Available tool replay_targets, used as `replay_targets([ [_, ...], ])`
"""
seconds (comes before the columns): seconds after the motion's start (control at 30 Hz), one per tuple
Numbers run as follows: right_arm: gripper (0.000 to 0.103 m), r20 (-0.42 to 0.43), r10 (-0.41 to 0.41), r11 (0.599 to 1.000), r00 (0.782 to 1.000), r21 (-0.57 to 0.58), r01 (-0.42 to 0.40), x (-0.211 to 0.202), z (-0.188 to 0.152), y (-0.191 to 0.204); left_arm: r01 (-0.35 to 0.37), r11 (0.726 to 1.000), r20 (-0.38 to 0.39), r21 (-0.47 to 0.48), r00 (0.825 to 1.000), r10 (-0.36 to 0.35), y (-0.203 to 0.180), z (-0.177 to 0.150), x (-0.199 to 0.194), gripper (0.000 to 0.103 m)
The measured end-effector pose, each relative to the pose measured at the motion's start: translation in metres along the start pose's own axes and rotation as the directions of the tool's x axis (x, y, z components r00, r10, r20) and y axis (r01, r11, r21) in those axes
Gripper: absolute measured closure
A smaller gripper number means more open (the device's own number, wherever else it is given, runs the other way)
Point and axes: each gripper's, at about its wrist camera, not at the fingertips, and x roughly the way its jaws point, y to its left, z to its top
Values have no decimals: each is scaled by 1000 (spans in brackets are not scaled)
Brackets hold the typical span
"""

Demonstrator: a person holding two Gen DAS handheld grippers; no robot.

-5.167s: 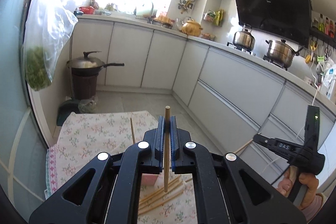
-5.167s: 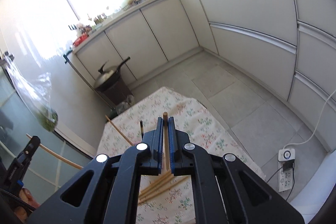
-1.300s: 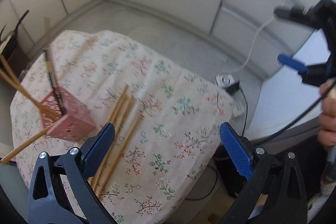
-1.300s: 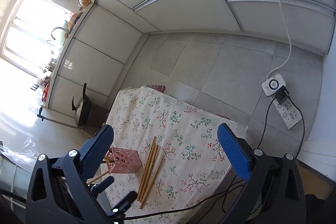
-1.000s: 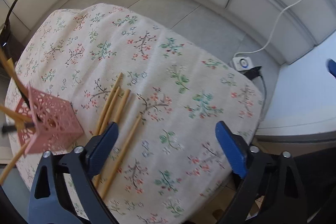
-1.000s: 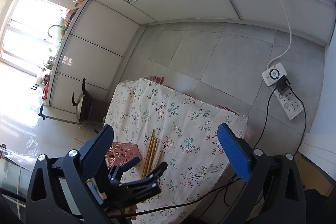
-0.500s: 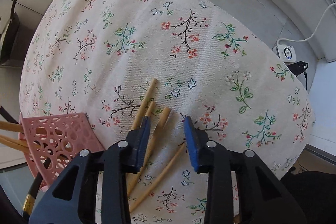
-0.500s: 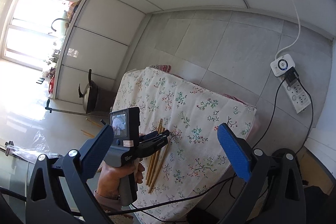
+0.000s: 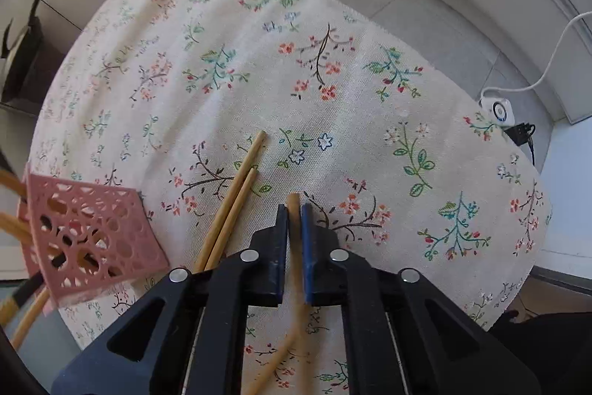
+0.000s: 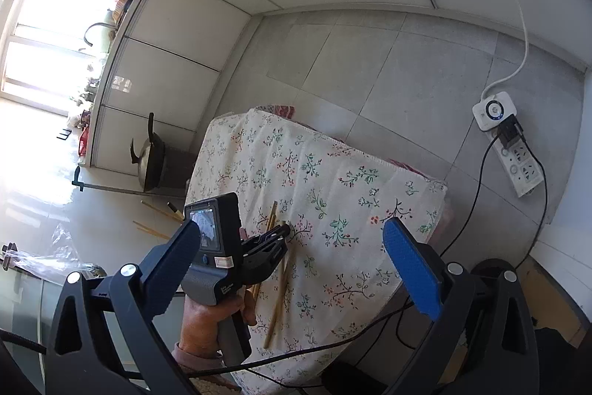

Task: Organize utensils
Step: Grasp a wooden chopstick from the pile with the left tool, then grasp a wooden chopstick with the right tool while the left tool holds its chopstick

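My left tongs (image 9: 295, 210) point down at the tabletop (image 9: 370, 121), which has a cloth with little flowers on it. Their jaws have just been closing, and now they pinch one wooden chopstick (image 9: 294, 239) between the two pads. The tip of that chopstick sticks out just past the pads, toward 12 o'clock, and the rest of it runs back under the tongs toward 6 o'clock. Just beside it, at about 10 o'clock from the pads, two more chopsticks (image 9: 236, 195) lie flat on the cloth, side by side and touching. Farther out at 9 o'clock is a pink holder with holes (image 9: 92, 239). It is tipped over, and more sticks (image 9: 11, 228) poke out of it past the edge of the cloth. Far off at 2 o'clock, a white plug box (image 9: 497, 108) sits on the grey floor with a white cord. My right tongs (image 10: 292, 260) are held up high, away from the tabletop, and they are wide open with nothing between the blue pads. From there I can see my left hand (image 10: 211, 321) holding the left tongs down on the chopsticks. Past the tabletop, at 10 o'clock, a dark pan (image 10: 148, 158) stands by the white cupboards.
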Motion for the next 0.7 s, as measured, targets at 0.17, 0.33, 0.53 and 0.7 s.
replay_targets([
  [0.17,7,-27,-30,999,999,-32,29,12,-6,6,-21,999,157,-31,987,26,-2,-21,-53,97],
  [0.33,7,-121,-133,984,984,-132,117,50,-24,19,-12,999,275,-39,961,22,4,-58,-113,97],
  [0.53,7,-271,-274,949,923,-230,215,127,-58,33,-23,993,363,-115,930,63,32,-124,-166,97],
  [0.7,14,-312,-339,937,888,-196,289,174,-74,33,-38,982,409,-184,906,112,56,-173,-187,97],
])
